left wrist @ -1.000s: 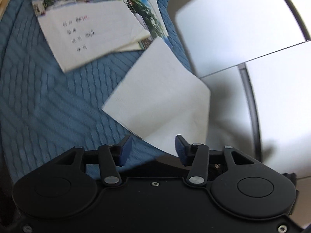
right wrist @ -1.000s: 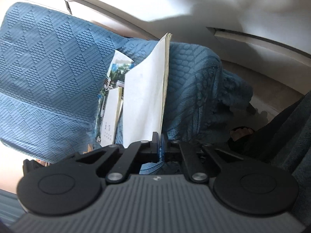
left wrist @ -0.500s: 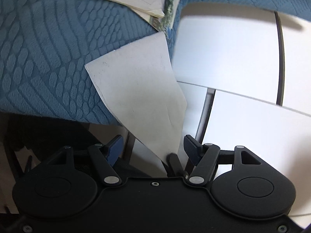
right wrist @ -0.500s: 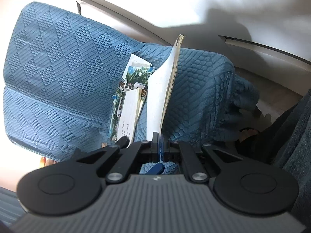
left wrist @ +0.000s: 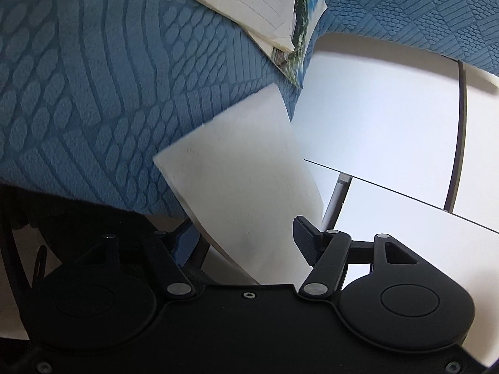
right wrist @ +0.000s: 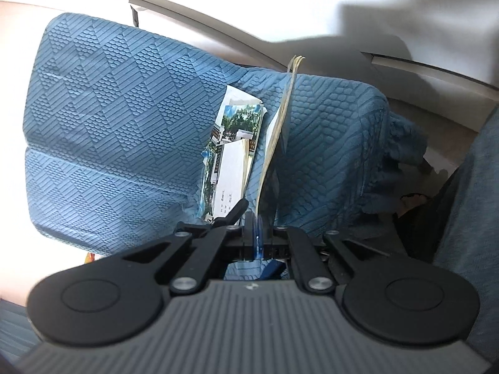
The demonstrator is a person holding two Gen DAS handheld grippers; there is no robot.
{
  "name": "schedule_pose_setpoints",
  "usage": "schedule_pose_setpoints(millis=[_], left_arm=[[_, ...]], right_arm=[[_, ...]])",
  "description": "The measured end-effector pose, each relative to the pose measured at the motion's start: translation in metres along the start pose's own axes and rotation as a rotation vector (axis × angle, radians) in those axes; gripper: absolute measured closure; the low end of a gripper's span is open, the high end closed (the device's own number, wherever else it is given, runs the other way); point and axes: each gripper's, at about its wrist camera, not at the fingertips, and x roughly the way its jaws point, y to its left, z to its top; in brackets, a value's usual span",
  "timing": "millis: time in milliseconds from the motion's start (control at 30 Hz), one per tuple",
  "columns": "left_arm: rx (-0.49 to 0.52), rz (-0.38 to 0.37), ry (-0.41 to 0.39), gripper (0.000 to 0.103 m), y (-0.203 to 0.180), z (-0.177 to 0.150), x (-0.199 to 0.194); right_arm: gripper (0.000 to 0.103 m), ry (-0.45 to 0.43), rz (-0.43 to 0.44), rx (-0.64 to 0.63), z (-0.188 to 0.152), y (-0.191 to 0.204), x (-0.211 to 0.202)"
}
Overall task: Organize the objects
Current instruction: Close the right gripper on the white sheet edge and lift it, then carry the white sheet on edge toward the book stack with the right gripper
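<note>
A thin white notebook stands on edge, held up off the blue textured sofa cover. My right gripper is shut on its lower edge; in the right wrist view the notebook shows edge-on. My left gripper is open, one finger on each side of the notebook's lower part, not pressing it. A small stack of notebooks with photo covers and handwriting lies flat on the cover beyond; it also shows in the right wrist view.
The blue cover drapes over a seat with a fringed edge at right. White cabinet panels stand to the right in the left wrist view. A dark floor gap lies under the seat.
My left gripper has moved closer to the held notebook and lower, so its fingers now straddle it. The right gripper has turned the notebook more edge-on and stayed shut.
</note>
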Motion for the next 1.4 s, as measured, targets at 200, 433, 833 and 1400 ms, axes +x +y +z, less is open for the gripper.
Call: schedule_pose_setpoints(millis=[200,433,833,1400], left_arm=[[-0.005,0.034,-0.038,0.054,0.008,0.004,-0.002],[0.037,0.097,-0.031,0.081,0.004,0.003,0.006],[0.251,0.14,-0.097,0.098,-0.045,-0.019,-0.016],[0.415,0.049,-0.255,0.098,-0.117,-0.037,-0.112]], right_arm=[[0.099,0.026,-0.062,-0.039,0.005,0.0,-0.004],[0.099,0.033,-0.097,-0.075,0.01,0.003,-0.013],[0.099,0.002,-0.129,-0.159,0.012,0.018,-0.021],[0.098,-0.055,0.056,-0.289,0.012,0.087,-0.031]])
